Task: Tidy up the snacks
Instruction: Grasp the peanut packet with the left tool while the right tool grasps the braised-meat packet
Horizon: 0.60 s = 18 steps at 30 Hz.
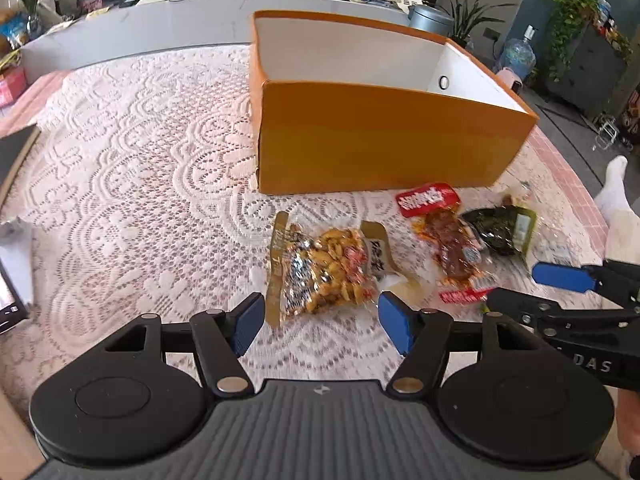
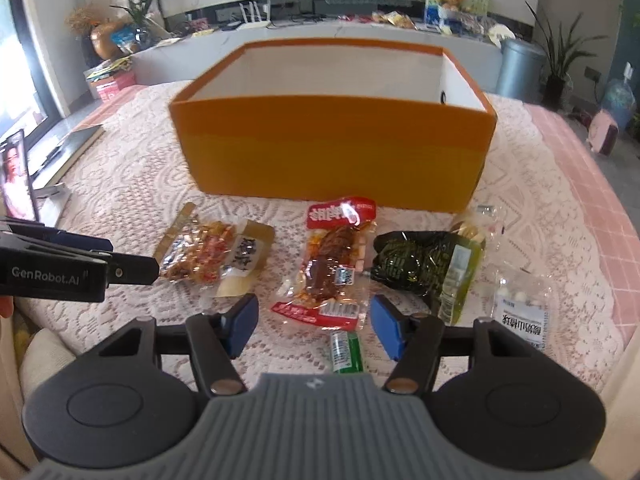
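Note:
An open orange box (image 1: pixel 376 140) (image 2: pixel 332 144) with a white inside stands on the lace tablecloth. In front of it lie a yellow peanut snack pack (image 1: pixel 328 272) (image 2: pixel 212 252), a red meat snack pack (image 1: pixel 448 248) (image 2: pixel 332 264), a dark green pack (image 1: pixel 500 228) (image 2: pixel 424 264), a clear pack of white balls (image 2: pixel 520 308) and a small green packet (image 2: pixel 346 352). My left gripper (image 1: pixel 322 322) is open, just short of the peanut pack. My right gripper (image 2: pixel 312 326) is open, its blue pads either side of the red pack's near end.
A phone on a stand (image 2: pixel 16 176) and a dark flat board (image 2: pixel 60 152) sit at the table's left. The pink table edge (image 2: pixel 600 208) runs along the right. A long grey counter (image 2: pixel 320 32) with clutter lies behind the box.

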Motion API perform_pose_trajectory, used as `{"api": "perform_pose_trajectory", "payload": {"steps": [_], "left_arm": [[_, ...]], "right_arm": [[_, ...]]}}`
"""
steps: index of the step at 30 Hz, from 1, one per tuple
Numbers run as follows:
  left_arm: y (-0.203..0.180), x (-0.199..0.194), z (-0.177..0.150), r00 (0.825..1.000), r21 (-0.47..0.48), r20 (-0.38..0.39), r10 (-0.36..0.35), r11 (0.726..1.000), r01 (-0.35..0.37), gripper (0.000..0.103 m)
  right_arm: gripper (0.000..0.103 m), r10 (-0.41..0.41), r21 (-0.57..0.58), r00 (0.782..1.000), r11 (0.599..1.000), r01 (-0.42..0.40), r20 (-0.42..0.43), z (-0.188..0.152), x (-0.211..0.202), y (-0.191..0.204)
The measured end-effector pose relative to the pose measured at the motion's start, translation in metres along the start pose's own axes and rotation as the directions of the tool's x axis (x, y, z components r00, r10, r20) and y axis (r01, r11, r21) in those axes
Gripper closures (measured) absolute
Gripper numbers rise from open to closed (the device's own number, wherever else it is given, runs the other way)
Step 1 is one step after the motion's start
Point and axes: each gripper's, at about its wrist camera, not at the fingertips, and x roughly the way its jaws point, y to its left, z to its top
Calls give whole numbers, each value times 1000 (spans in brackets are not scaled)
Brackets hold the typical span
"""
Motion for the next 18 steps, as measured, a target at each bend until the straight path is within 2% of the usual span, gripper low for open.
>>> {"api": "perform_pose_trajectory", "payload": {"steps": [5, 8, 15, 18], "left_arm": [[5, 24, 6, 999, -24, 3, -45, 999, 45, 18], [8, 37, 9, 1000, -39, -13, -20, 999, 20, 18], [23, 53, 11, 998, -93, -2, -57, 994, 57, 14], [25, 54, 12, 997, -85, 16, -71, 994, 73, 12]], "right_arm": [[42, -1, 54, 1000, 999, 3, -30, 5, 20, -13], [42, -1, 66, 999, 998, 3, -34, 7, 30, -17], [44, 5, 41, 1000, 999, -4, -13, 17, 48, -14], [48, 3, 17, 1000, 1000, -3, -3, 20, 56, -12]]}}
